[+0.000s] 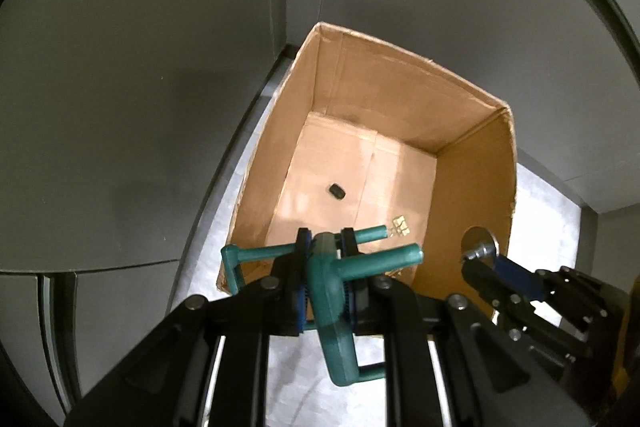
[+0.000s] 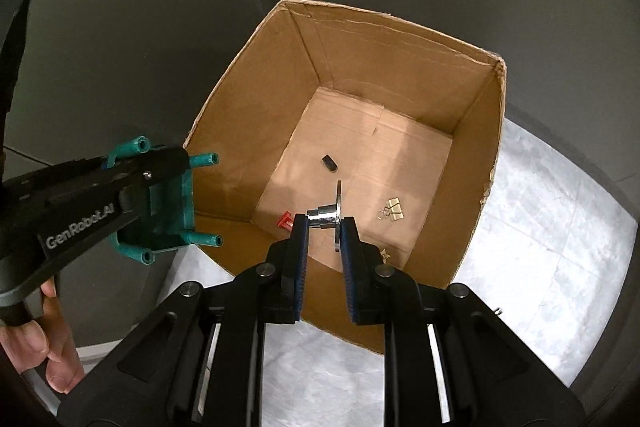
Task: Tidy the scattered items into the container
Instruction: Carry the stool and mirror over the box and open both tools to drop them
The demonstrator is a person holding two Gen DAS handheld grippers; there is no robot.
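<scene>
While my right gripper point(image 2: 324, 223), clamped on the chrome knob point(image 2: 330, 217), hangs over the cardboard box point(image 2: 400, 39), my left gripper point(image 1: 326, 253), pinching the teal plastic frame point(image 1: 332, 267), sits at its near rim, so both drops lie straight below.

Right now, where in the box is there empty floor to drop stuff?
The far half of the cardboard box floor is bare, beyond the small black piece. The near side is crowded: gold binder clips by the right wall, a red piece near the front.
</scene>
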